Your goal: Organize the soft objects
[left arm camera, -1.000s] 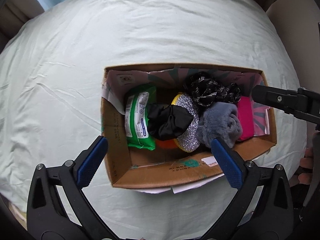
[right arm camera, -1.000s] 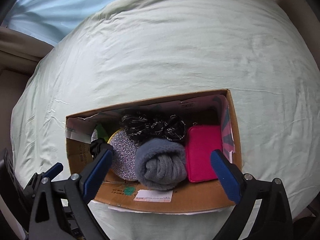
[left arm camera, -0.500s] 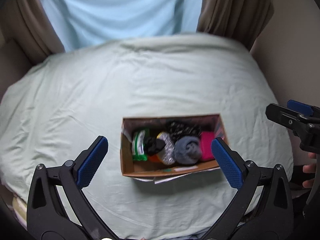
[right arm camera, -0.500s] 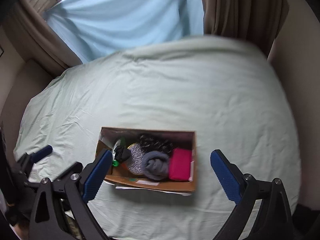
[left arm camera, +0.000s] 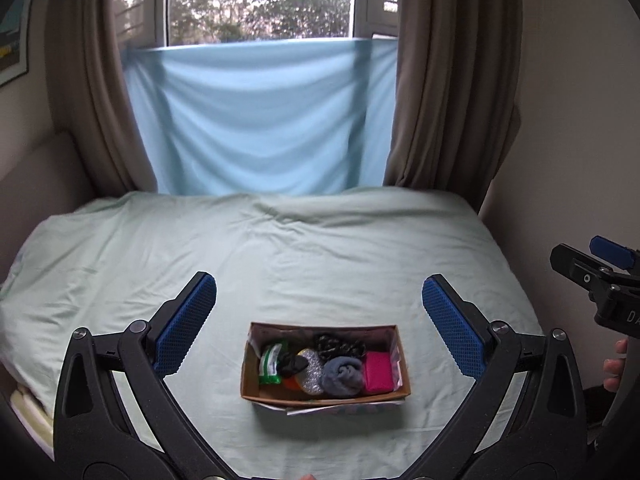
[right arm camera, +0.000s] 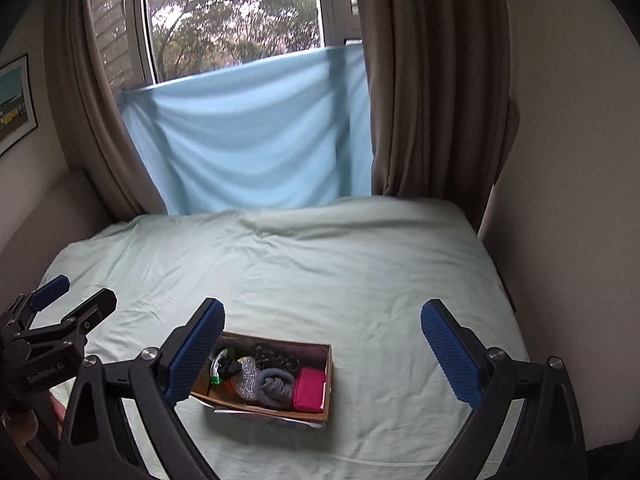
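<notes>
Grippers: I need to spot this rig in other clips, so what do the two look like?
Both match. The left gripper and right gripper are black plastic frames with triangular cut-outs and silver pivot screws. Each has two long fingers faced with blue dimpled pads. White lettering marks the bodies, partly legible. No cables or sleeves show.

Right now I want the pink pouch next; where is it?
In both wrist views the pink pouch lies at the right end of the cardboard box on the bed, beside the rolled grey sock.
</notes>
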`<state>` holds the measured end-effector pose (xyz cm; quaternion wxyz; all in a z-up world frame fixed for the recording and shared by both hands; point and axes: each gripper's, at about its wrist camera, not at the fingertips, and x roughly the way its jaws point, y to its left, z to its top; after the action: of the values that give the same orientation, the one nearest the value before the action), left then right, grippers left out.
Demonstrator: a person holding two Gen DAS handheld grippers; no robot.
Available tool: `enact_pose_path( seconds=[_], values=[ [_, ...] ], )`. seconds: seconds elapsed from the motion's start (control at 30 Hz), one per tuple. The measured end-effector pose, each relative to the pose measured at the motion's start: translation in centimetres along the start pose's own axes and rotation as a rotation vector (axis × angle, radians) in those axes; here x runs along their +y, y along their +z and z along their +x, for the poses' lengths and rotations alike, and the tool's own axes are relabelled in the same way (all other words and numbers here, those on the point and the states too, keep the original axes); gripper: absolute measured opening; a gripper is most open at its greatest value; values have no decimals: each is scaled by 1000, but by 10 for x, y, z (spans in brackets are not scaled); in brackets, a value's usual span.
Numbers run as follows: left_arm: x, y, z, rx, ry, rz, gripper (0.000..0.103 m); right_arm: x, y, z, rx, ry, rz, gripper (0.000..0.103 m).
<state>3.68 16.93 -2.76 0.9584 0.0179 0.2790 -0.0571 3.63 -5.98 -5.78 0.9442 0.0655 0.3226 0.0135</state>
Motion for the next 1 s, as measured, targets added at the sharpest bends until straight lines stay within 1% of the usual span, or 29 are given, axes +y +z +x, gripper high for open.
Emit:
enact_pose_path(
  seconds=[0.1,0.2,0.27,0.47,0.6,1.0],
  values=[
    [-10,1,-15,-45,15,14,103,-1,-3,-16,-53,-19,-11,98],
    [-18,0,-24,-81,16,35,103,-1,-7,-25,-80,-28,-22,98],
    [-21,-1,-27,-94,16,31,103,-4,-8,-29,-91,-48,-27,98],
    [-28,-2,-32,-112,-7,28,103,-18,-8,-39,-124,-74,-14,98],
    [-33,-4,-35,-115,-8,28,103,-23,-9,-41,-132,-69,-4,98],
    [-40,-8,-40,-131,-6,29,103,-25,-10,-44,-149,-78,-4,98]
  ],
)
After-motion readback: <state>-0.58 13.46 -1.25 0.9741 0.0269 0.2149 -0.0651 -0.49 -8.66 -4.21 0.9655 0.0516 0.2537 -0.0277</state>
